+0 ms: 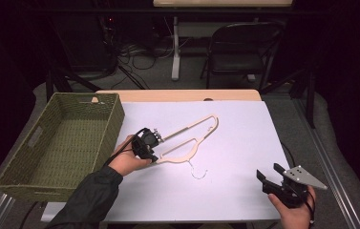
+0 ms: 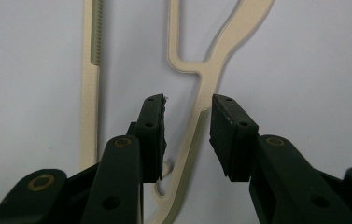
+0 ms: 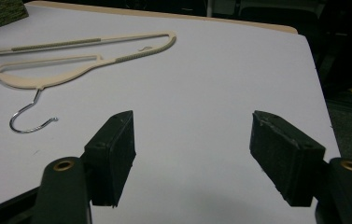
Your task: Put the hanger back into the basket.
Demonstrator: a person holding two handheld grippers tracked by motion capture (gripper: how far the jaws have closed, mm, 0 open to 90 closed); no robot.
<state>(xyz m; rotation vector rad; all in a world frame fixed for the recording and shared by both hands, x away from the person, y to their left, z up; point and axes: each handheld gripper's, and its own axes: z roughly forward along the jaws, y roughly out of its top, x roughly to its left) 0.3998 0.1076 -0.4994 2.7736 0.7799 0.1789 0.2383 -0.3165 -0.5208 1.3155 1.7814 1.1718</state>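
Hanger grasp at the left arm

Cream plastic clothes hanger (image 1: 187, 143) with a metal hook lies flat mid-surface, right of the green woven basket (image 1: 63, 143), which looks empty. Left claw (image 2: 187, 135) straddles the hanger's arm, pads apart and not pressing. Best to centre the arm between the pads before squeezing. Right claw (image 3: 192, 158) rests wide apart, near right, holding nothing.

Your hanger (image 1: 187, 143) looks like smooth cream plastic with a soft sheen, ribbed along its grip strips, and its hook (image 1: 197, 171) is thin shiny metal wire. The sheet (image 1: 244, 157) under it reads as matt white, paper-like. The basket (image 1: 44, 186) is coarse green woven fibre. Your left gripper (image 2: 187, 135) has matt black plastic arms with rough rubbery pads (image 2: 154, 135).
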